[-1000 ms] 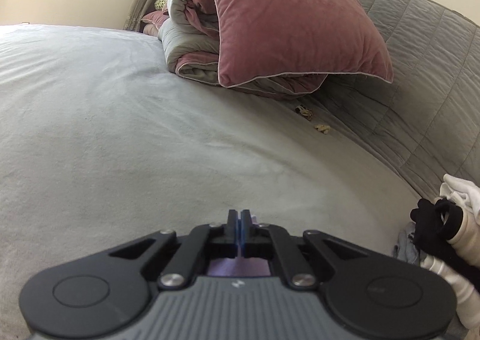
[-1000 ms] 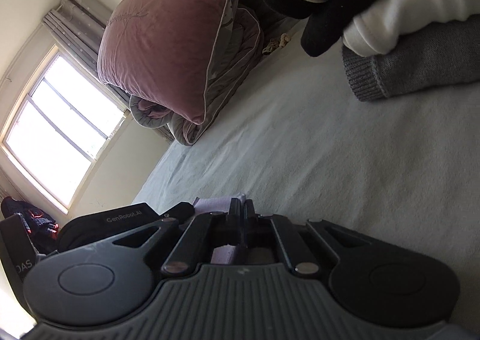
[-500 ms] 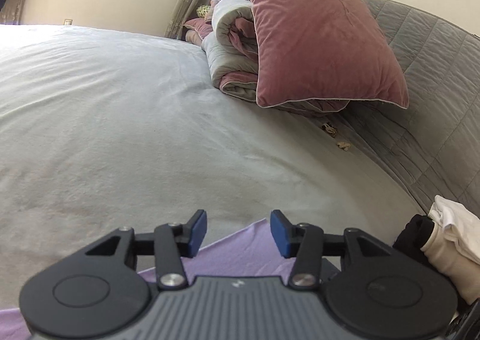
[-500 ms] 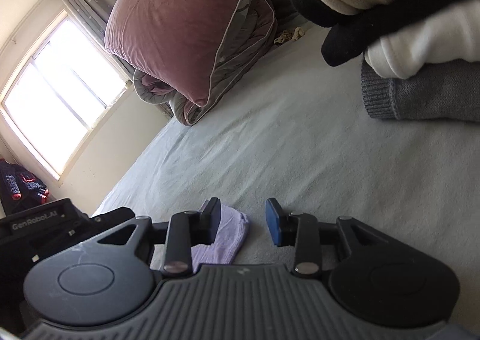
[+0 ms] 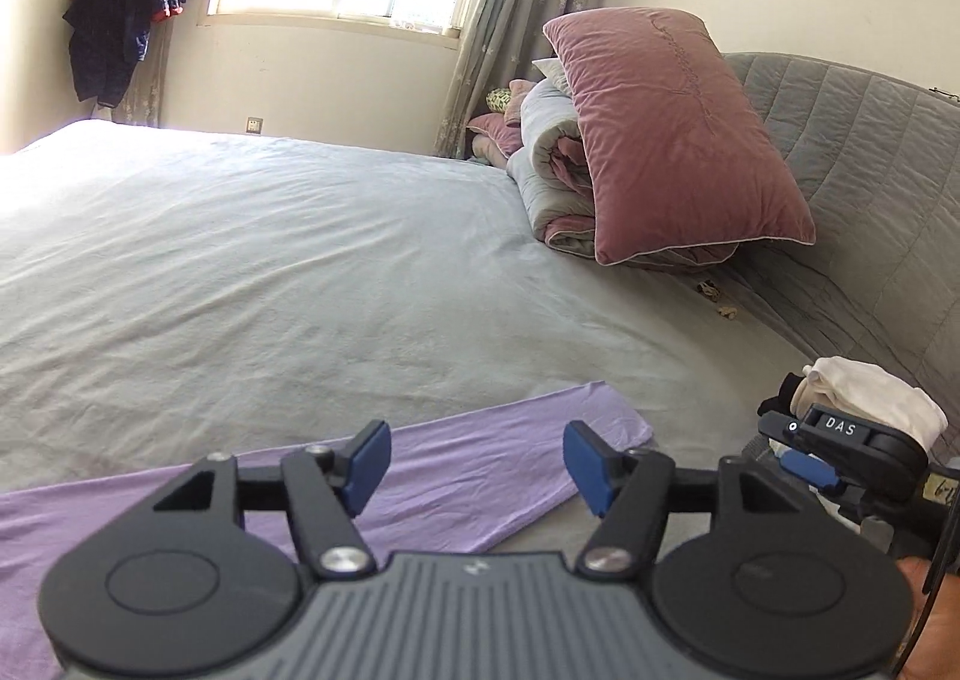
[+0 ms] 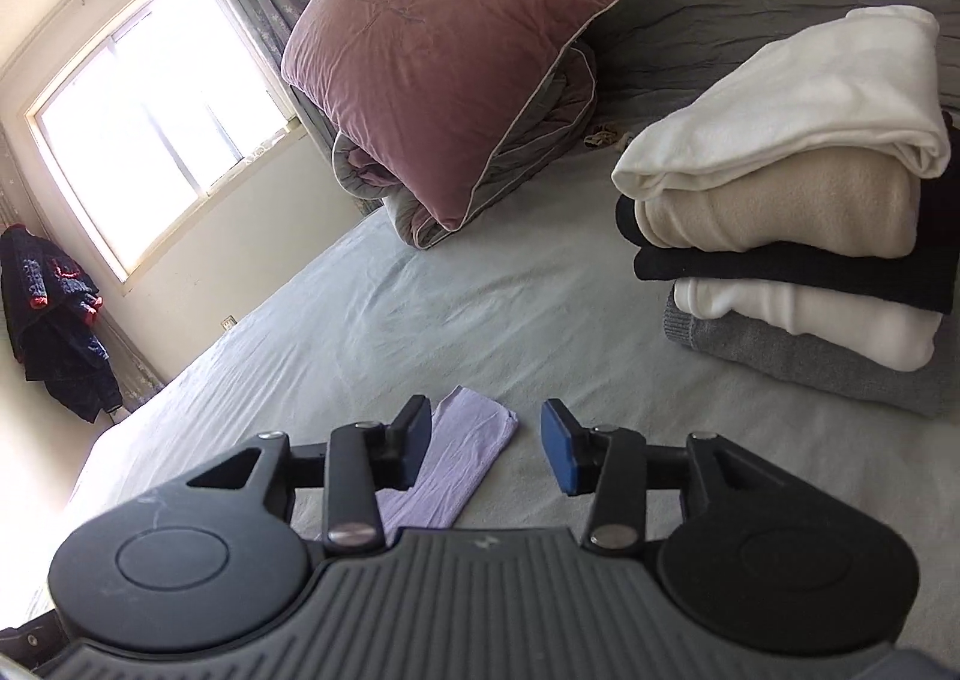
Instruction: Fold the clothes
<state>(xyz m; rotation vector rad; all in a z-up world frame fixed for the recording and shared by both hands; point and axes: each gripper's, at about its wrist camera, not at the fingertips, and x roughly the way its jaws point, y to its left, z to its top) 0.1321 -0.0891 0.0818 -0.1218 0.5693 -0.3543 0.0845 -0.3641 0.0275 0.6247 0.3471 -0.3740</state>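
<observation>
your left tool hangs above the purple cloth, its jaws opening with nothing between the blue pads; the cloth lies flat on the bed beneath them, not gripped. your right tool is likewise opening and empty, with the narrow end of the cloth showing just under its left finger and bare sheet under the gap.

as for progress, the stack by the headboard looks like finished work: white, beige, black, white and grey pieces folded and piled one on another. the purple cloth sits well apart from that stack, nearer you. in the right view its end looks like a neat doubled strip; in the left view it spreads long and flat across the lower frame, running out of sight at the left edge. so i'd judge it partly folded at best, a long band that needs at least one more fold across its length before it matches the pile. how much of it lies beyond the frame you can't tell from here.

what's left, by this reading: take the cloth's end again, fold it shorter, then carry it to the stack. no other unfolded clothes show on the bed.
</observation>
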